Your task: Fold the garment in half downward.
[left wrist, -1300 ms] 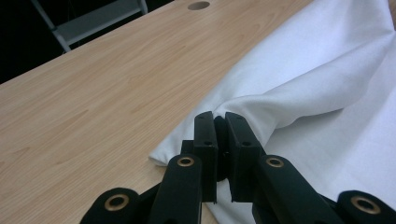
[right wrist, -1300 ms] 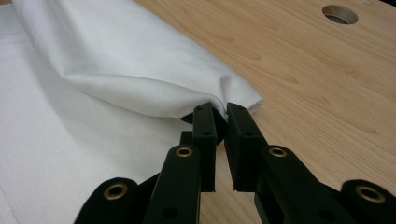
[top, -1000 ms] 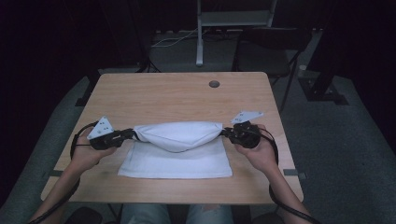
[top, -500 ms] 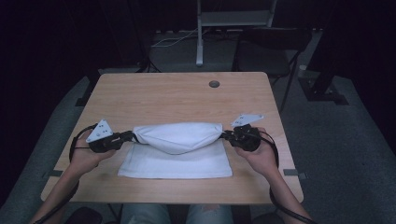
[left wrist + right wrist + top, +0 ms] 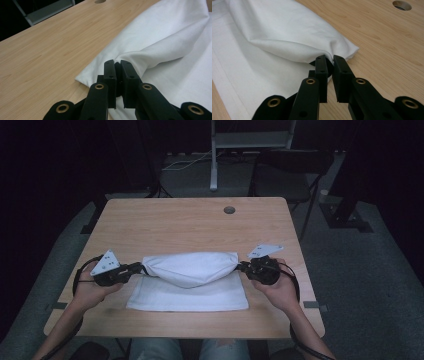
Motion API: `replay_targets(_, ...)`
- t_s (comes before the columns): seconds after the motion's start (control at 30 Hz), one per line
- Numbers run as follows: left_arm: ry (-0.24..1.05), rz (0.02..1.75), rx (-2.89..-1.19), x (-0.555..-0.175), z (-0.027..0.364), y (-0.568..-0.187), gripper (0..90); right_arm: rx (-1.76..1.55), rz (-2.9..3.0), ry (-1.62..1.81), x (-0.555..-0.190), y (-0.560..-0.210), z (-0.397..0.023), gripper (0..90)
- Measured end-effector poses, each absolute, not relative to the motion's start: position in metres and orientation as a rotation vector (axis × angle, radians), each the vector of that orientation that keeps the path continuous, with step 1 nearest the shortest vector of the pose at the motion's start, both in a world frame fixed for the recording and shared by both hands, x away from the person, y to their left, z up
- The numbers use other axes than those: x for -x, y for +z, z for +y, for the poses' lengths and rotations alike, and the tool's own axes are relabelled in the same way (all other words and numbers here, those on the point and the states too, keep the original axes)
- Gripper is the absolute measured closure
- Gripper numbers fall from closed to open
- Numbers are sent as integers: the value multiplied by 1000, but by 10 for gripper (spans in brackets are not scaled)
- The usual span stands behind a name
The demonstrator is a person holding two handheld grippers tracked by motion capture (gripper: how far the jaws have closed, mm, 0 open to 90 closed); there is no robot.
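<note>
Cloth (image 5: 190, 270) half folded on bench (image 5: 190, 225), corners clamped in both jaws; left to lay flat, release.

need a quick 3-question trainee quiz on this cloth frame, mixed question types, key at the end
1. True or false: both the left gripper and the right gripper are shut on the white cloth.
2. Multiple choice: how does the cloth lie? A) all flat on the table B) far part lifted between the grippers, near part flat C) rolled into a ball D) hanging off the table edge
3. Short answer: what is cut into the tabletop near its far edge?

Key
1. True: each pair of jaws pinches a gathered corner.
2. B
3. A small round hole.
</note>
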State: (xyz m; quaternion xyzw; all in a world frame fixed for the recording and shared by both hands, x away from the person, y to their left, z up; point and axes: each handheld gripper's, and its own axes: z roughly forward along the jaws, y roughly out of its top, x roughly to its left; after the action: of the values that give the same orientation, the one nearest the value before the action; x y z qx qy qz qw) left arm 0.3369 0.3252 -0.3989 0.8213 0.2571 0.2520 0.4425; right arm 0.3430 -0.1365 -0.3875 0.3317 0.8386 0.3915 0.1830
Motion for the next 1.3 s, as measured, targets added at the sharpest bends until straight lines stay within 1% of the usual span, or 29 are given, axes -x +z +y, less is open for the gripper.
replay_targets(0.6, 639, 618, -2036, -327, 327, -395, 844, -907, 2371, 1105, -331, -385, -135, 832)
replay_targets(1.3, 625, 612, -2044, -317, 330, -398, 844, -889, 2377, 1115, -319, -386, -136, 831)
